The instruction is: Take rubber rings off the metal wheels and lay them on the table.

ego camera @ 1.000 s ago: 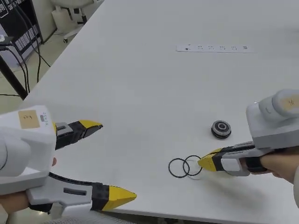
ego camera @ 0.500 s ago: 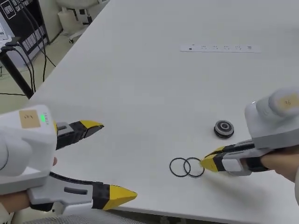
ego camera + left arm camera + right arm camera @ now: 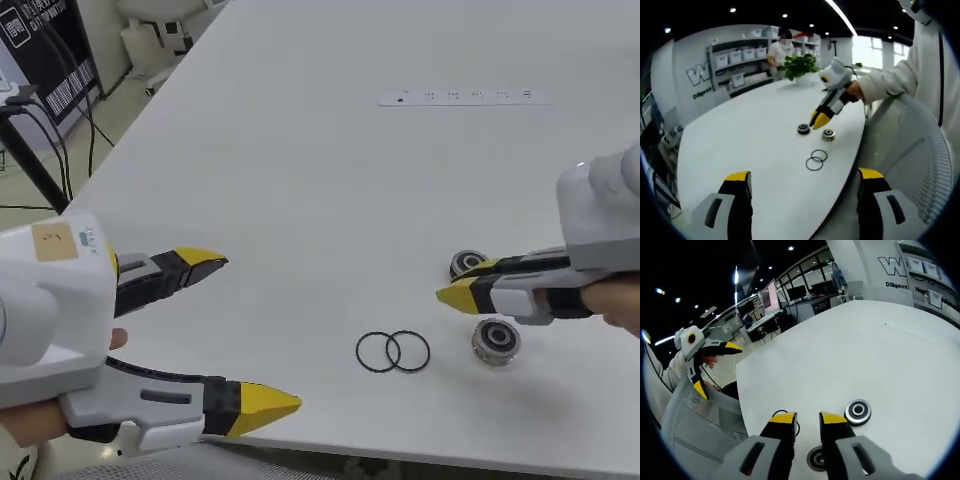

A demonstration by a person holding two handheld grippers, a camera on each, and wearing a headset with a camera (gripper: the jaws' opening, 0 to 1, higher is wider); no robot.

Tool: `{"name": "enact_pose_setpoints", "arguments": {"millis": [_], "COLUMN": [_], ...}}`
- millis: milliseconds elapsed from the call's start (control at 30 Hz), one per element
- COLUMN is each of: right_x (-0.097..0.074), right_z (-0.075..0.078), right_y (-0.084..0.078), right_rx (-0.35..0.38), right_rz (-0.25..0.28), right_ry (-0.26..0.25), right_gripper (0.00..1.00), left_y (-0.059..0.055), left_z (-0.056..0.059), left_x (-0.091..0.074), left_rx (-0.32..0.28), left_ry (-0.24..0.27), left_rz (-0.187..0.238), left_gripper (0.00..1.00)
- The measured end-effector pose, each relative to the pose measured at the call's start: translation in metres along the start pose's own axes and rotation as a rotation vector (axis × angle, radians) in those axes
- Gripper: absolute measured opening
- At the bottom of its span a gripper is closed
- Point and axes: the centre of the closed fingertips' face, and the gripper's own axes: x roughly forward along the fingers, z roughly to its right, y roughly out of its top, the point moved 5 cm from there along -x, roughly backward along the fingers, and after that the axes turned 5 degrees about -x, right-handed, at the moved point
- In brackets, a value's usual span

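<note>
Left gripper (image 3: 238, 335): jaws wide apart, empty, low over near table (image 3: 300, 170) edge. Right gripper (image 3: 448, 296): jaws slightly apart, nothing between them, tips between two wheels in head view. Two black rubber rings (image 3: 392, 352) flat on table, overlapping, near lighter metal wheel (image 3: 495, 340). Second wheel (image 3: 464, 263) darker-rimmed, partly hidden behind right gripper, on table.
</note>
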Motion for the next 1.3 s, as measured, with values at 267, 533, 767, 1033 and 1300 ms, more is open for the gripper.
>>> {"name": "enact_pose_setpoints", "arguments": {"millis": [267,533,767,1033,1300], "right_x": [-0.016,-0.035,-0.054,-0.084,-0.106], "right_z": [0.013,0.035,0.055,0.053,0.059], "right_y": [0.015,0.017,0.006,0.013,0.009], "right_rx": [-0.041,-0.107,-0.044,-0.017,-0.025], "right_rz": [0.062,0.097,0.127,0.199,0.221], "right_ry": [-0.046,-0.096,-0.109,-0.099,-0.097], "right_gripper": [0.19,0.25,0.27,0.31,0.33], "left_y": [0.01,0.02,0.032,0.054,0.07], "left_z": [0.001,0.0,-0.002,-0.005,0.0], "left_x": [-0.002,-0.004,-0.005,-0.006,0.003], "left_rx": [-0.007,-0.012,-0.015,-0.022,-0.013], "left_ry": [0.007,0.018,0.034,0.041,0.028], "left_rz": [0.022,0.041,0.062,0.127,0.145], "left_gripper": [0.88,0.88,0.89,0.89,0.89]}}
